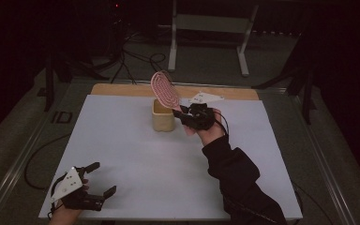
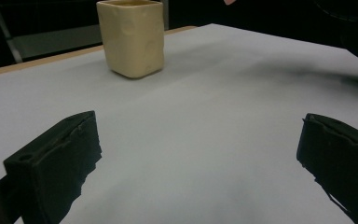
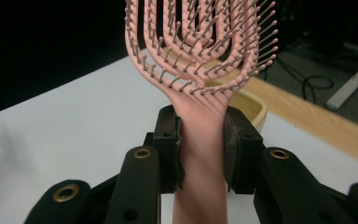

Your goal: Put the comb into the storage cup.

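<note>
A pink hairbrush [image 1: 165, 90] with an open, bristled head is held up in the air, its head tilted to the upper left. My right gripper [image 1: 183, 114] is shut on its handle [image 3: 200, 126], both pads pressed against it. A cream square cup [image 1: 162, 116] stands on the white sheet just below and left of the brush; its rim [image 3: 254, 106] lies right behind the brush head. My left gripper [image 1: 98, 179] rests near the sheet's front left corner, jaws wide open with nothing between them. The cup [image 2: 131, 37] stands well beyond its jaws.
The white sheet [image 1: 136, 159] covers a wooden table whose bare far edge [image 1: 122, 89] shows behind the cup. A dark sleeve [image 1: 236, 173] reaches in from the lower right. Cables and a white stand's legs [image 1: 208, 37] lie on the floor beyond.
</note>
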Available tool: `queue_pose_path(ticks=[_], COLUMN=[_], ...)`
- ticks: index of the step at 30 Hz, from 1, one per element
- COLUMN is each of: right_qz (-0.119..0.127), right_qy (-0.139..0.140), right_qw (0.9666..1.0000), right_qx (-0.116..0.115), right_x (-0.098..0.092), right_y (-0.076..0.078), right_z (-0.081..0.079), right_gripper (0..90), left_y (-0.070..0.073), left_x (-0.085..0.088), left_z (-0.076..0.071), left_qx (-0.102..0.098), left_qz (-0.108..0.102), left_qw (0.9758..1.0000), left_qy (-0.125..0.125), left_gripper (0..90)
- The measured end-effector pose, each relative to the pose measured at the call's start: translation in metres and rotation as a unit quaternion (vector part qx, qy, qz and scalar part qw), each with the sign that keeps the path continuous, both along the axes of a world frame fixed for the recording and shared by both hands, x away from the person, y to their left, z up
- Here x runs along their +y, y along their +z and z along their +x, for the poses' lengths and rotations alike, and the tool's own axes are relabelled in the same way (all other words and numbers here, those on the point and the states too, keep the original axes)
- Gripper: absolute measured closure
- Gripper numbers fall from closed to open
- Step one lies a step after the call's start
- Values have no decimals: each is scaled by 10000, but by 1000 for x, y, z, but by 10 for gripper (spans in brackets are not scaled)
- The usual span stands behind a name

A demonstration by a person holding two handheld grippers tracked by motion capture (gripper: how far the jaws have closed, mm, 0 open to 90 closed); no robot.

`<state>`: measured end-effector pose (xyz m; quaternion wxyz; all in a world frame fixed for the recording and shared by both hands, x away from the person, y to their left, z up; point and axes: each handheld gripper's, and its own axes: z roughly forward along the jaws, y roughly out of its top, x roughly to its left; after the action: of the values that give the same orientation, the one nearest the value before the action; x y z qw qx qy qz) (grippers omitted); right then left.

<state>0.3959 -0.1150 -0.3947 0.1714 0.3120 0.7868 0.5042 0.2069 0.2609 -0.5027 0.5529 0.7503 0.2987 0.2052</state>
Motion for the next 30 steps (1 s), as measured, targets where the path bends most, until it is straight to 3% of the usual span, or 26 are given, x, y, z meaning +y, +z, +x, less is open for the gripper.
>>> queue_pose_path(ticks=[7,15,25,30], right_qz=[25,365,733,807], right_qy=[103,322,322,303], right_qw=[9997,9983,9958,9947], right_qx=[-242,-309,-442,-560], right_x=[7,15,23,26], right_y=[5,7,13,20], right_z=[8,20,34,40], right_gripper=[700,699,699,700], left_y=[0,0,0,-1], left_x=[1,1,2,3], left_z=[0,0,0,1], left_qx=[3,8,24,37], left_qz=[-14,-24,-56,-72], left_qw=[10000,10000,10000,10000], left_qy=[42,29,29,27], left_gripper=[0,0,0,0])
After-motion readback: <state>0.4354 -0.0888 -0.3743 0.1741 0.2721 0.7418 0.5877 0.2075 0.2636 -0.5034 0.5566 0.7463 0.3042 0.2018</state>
